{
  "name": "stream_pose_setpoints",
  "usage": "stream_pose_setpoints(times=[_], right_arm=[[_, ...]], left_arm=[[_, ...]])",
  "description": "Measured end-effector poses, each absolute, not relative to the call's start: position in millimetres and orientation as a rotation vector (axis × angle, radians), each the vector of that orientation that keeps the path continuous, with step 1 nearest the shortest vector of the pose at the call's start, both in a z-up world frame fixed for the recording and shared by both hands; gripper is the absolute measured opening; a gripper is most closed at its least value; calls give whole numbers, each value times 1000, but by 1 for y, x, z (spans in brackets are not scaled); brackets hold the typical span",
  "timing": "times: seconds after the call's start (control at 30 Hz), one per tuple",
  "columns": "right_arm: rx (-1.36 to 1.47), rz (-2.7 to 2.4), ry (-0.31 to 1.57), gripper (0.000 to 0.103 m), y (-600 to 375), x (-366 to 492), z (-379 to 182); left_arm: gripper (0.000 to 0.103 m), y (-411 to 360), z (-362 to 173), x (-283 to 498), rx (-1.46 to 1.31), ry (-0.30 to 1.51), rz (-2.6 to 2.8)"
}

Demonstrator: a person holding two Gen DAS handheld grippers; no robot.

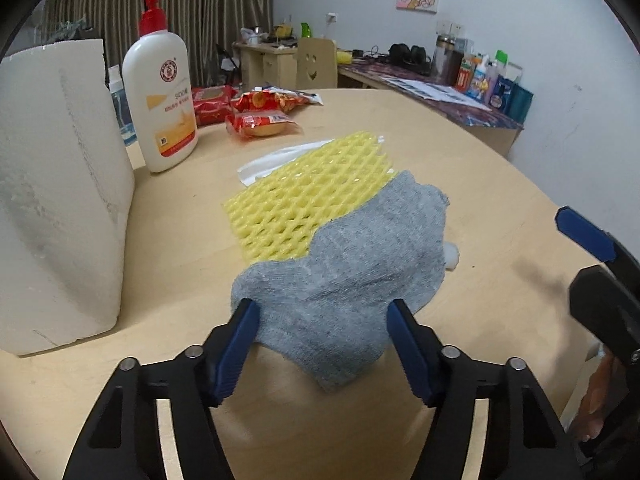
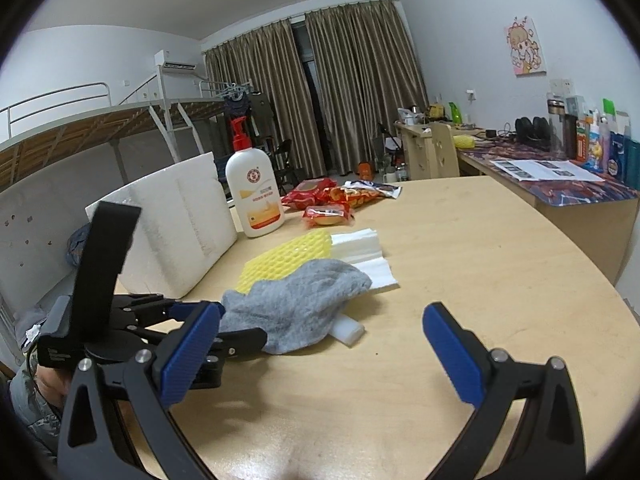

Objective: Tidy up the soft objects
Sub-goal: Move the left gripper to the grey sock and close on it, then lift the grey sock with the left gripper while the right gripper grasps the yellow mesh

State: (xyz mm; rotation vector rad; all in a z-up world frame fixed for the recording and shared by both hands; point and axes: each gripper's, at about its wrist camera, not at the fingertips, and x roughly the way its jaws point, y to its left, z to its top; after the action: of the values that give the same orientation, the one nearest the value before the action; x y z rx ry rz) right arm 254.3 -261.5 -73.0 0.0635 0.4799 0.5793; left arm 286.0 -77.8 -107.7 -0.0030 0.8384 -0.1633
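Left gripper (image 1: 322,344): jaws spread wide on either side of the near edge of the grey cloth (image 1: 348,264), not pinched on it. Cloth lies rumpled on the bench (image 1: 460,152), its far end overlapping the yellow foam net (image 1: 304,196), which in turn sits on white foam sheets (image 2: 360,248). A small white foam piece (image 2: 349,330) pokes out from under the cloth's right side.

Step in hand, as judged: grasp the cloth. To do it well, lower until the blue pads bracket a thick fold at the near edge, close fully, then lift straight up so the net beneath is not dragged along.

Left of the work: a white foam block (image 1: 60,200) stands upright close by, limiting leftward swing; the lotion bottle (image 1: 162,96) stands behind it, red snack packets (image 1: 260,120) farther back, well apart from the cloth.

Right gripper (image 2: 322,356): jaws wide open, empty, hovering over bare bench beside the cloth.
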Motion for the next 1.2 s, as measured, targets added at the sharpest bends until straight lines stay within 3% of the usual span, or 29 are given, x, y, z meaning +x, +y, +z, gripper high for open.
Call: stream_pose_setpoints(times=[0.07, 0.3, 1.2], right_arm=[[67, 578, 479, 103, -263, 254, -73], [75, 559, 478, 103, -268, 250, -72], [41, 552, 448, 103, -245, 224, -59]], left_arm=[[44, -78, -109, 286, 5, 842, -160], [14, -77, -108, 285, 26, 835, -140], [13, -26, -59, 208, -23, 638, -140]])
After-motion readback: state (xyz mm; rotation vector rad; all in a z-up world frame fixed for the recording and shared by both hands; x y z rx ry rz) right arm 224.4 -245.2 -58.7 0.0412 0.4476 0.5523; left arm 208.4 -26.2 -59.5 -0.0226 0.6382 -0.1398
